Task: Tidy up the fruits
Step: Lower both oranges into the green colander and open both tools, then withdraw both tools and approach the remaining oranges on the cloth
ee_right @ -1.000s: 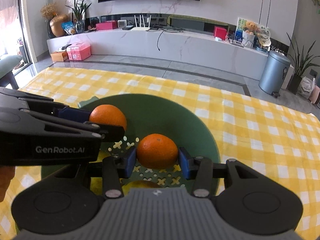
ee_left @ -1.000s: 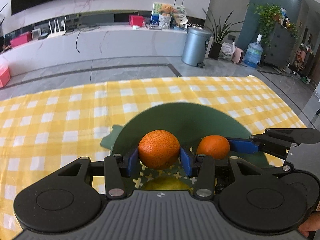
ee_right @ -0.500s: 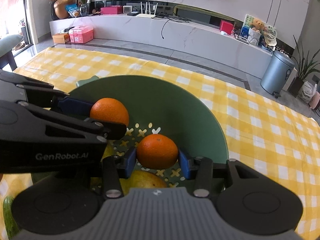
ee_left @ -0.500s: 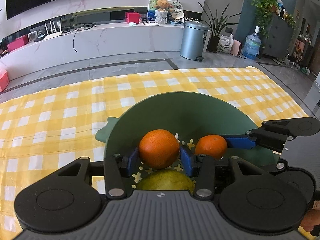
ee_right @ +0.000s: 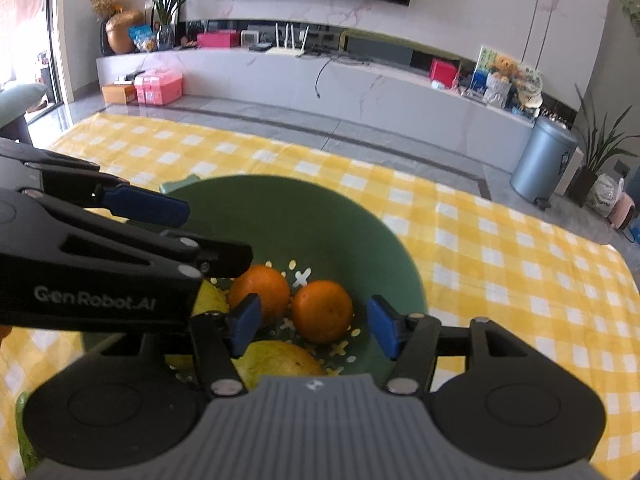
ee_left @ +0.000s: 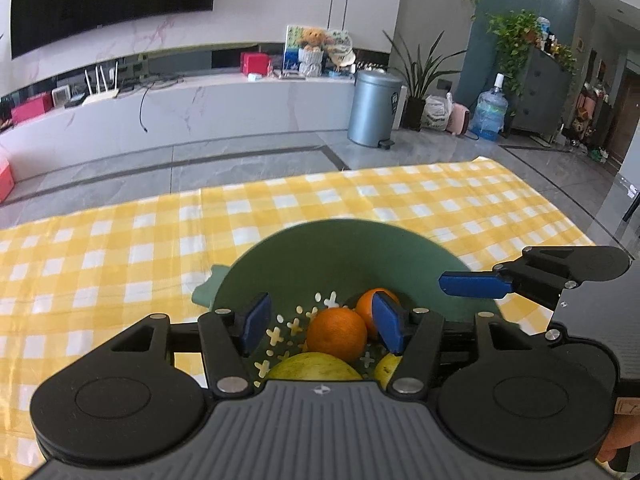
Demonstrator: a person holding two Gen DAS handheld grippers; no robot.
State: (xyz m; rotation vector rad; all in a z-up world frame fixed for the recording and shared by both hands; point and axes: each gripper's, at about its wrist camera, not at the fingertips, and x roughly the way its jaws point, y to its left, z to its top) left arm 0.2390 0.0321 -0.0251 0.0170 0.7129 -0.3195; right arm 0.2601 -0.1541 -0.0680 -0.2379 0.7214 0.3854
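Observation:
A green perforated bowl [ee_left: 344, 248] [ee_right: 280, 208] sits on the yellow checked tablecloth. Two oranges lie side by side on its bottom: one [ee_left: 337, 334] [ee_right: 259, 289] and the other [ee_left: 370, 306] [ee_right: 322, 311]. Yellow-green fruits [ee_left: 314, 366] [ee_right: 276, 362] rest beside them. My left gripper [ee_left: 320, 326] hovers over the bowl with its jaws opening, and the pads stand clear of the orange below them. My right gripper [ee_right: 312, 326] is also above the bowl, jaws opening, pads apart from the orange lying under them. Each gripper shows in the other's view.
The yellow checked cloth [ee_left: 120, 248] [ee_right: 520, 256] covers the table around the bowl. Beyond the table's far edge lie a grey floor, a white cabinet [ee_left: 180, 120], a metal bin [ee_left: 374, 108] and potted plants. A green object peeks out at the lower left [ee_right: 24, 432].
Both grippers let go of their oranges, which dropped to the bowl's bottom next to each other. Both pairs of jaws have spread wider. The left gripper has drawn back and up a little.

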